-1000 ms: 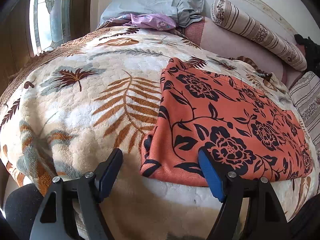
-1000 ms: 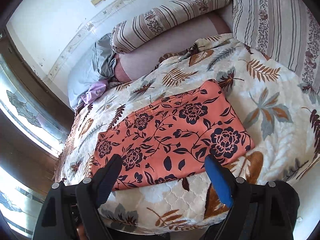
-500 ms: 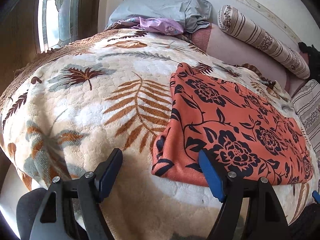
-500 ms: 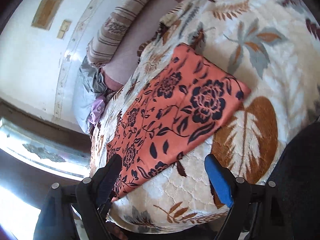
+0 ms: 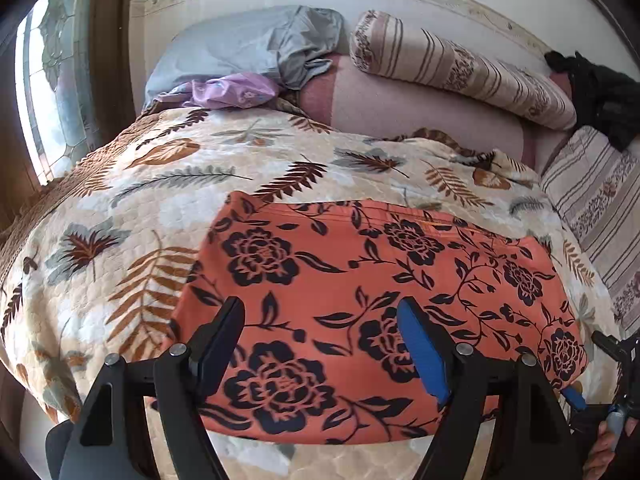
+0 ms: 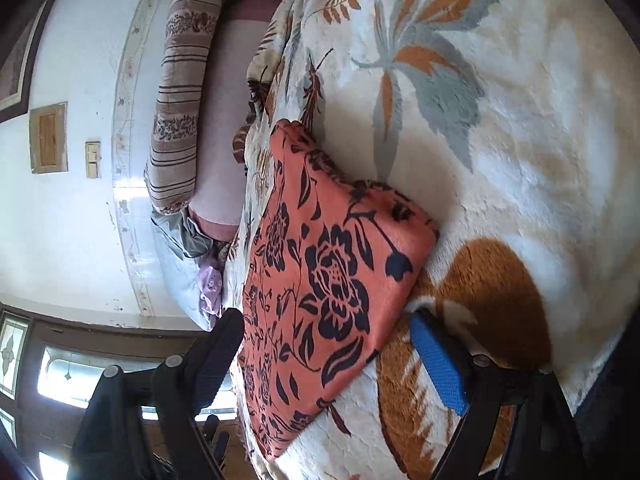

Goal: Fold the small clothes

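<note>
Orange floral garment (image 5: 372, 304) lay flat near the bed's front edge, long axis running along it; the left gripper (image 5: 320, 344), jaws wide apart, hovered over its near hem, while the right gripper (image 6: 328, 356), likewise agape, straddled one end

home bedroom, bed under a leaf-print blanket (image 5: 132, 216), striped bolster pillow (image 5: 460, 68), stained-glass window (image 5: 48, 92)

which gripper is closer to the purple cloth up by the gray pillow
Left. The left gripper hovers over the near edge of the orange floral garment, the purple cloth straight ahead. The right gripper sits at the garment's opposite end, farther away.
</note>
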Demonstrator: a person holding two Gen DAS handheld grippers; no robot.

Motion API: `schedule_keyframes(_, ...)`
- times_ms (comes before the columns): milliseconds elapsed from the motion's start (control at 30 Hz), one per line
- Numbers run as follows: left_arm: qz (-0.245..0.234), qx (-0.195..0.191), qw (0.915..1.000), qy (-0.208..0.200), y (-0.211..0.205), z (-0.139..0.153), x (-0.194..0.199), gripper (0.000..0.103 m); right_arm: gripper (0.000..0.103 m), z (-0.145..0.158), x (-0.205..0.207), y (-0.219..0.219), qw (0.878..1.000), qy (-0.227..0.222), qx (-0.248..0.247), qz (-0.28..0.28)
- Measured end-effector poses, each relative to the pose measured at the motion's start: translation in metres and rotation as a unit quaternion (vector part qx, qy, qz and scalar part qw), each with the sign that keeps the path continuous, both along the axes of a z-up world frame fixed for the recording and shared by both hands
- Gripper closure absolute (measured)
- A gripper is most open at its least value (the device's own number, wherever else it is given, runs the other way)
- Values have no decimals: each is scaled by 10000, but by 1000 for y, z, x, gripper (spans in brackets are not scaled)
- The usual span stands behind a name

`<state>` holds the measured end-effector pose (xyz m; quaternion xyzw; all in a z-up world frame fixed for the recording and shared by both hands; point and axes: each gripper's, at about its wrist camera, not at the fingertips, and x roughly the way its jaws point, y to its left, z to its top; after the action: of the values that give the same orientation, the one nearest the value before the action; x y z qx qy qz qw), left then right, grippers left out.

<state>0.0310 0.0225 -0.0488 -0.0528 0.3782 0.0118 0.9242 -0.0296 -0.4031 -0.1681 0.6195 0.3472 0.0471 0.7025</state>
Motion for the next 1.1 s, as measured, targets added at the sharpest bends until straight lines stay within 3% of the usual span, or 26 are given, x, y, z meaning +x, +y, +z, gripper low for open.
schedule_keyframes(200, -163, 82, 9980, 611, -37, -22, 24, 24, 15, 3, 18, -8, 9999, 16, -85, -67)
schedule_keyframes(467, -6, 73, 9922, 1247, -34, -50, 38, 24, 16, 10, 20, 1, 9988, 42, -497, 26)
schedule_keyframes(700, 61, -59, 9937, 1120, -25, -40, 44, 24, 15, 16, 26, 6, 9968, 210, -761, 114)
schedule_keyframes(833, 74, 70, 9890, 1475, -23, -59, 54, 24, 15, 16, 28, 9, 9954, 233, -914, 169)
schedule_keyframes(1100, 74, 62, 9887, 1497, -23, -58, 54, 24, 15, 19, 31, 12, 9933, 327, -1079, 254)
